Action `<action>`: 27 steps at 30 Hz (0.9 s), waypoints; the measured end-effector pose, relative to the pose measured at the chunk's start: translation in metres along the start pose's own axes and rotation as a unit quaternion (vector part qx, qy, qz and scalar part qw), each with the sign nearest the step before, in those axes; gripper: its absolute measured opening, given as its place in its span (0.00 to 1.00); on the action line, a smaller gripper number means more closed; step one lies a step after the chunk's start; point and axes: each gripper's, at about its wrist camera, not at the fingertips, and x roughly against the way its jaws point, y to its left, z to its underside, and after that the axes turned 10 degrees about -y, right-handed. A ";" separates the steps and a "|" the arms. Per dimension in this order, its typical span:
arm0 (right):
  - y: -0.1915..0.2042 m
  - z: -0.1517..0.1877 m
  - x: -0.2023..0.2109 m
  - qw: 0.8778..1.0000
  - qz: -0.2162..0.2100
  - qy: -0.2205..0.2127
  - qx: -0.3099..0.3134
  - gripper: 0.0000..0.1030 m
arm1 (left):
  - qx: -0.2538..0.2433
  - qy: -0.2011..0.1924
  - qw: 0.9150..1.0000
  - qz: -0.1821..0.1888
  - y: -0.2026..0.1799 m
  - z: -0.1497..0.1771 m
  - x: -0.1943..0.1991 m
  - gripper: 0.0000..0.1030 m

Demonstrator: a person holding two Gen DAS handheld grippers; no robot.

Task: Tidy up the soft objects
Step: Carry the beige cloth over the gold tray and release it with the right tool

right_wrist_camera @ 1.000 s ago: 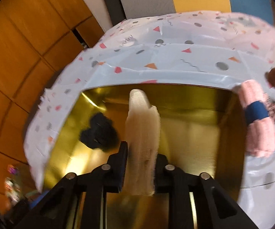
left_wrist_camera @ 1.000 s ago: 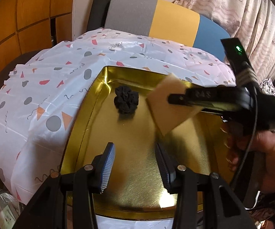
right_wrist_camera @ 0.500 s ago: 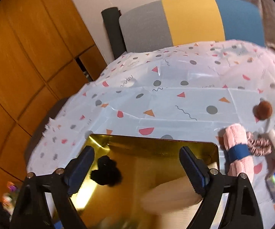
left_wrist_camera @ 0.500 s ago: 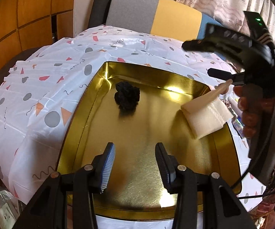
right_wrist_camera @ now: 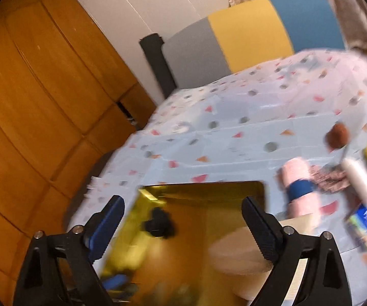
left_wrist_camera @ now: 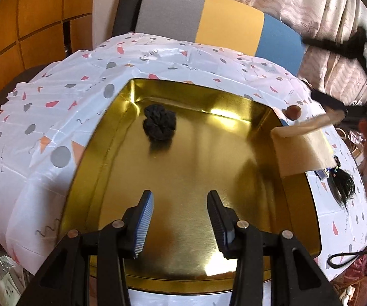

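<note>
A gold tray lies on the patterned tablecloth. Inside it, near the far left corner, sits a black scrunchie, which the right wrist view shows too. A folded beige cloth rests free against the tray's right rim, and is seen blurred from the right wrist. My left gripper hovers open over the tray's near part with nothing between its fingers. My right gripper is above the tray's right side, its jaws wide and still opening, with nothing between them.
To the right of the tray lie a pink rolled towel with a blue band, a brown pompom, a speckled scrunchie, a white tube and a black hair piece. A grey, yellow and blue chair back stands behind the table.
My right gripper opened and let go of the beige cloth, then rose and drew back to the right. The cloth now lies against the tray's right rim. The left gripper stayed still.
</note>
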 end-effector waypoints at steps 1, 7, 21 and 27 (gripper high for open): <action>0.007 -0.002 -0.006 0.999 -0.026 0.018 -0.016 0.92 | -0.002 -0.002 1.000 0.001 -0.002 0.000 0.001 0.42; 0.086 -0.021 -0.017 0.983 -0.180 0.029 0.026 0.95 | -0.005 -0.022 0.999 -0.023 0.003 -0.005 0.014 0.42; 0.064 -0.017 -0.051 0.960 -0.256 0.105 -0.042 1.00 | 0.018 -0.022 0.999 -0.020 0.014 -0.008 0.015 0.42; 0.063 -0.017 -0.047 0.955 -0.272 0.109 -0.041 1.00 | 0.034 -0.045 0.998 0.002 0.014 -0.014 0.024 0.42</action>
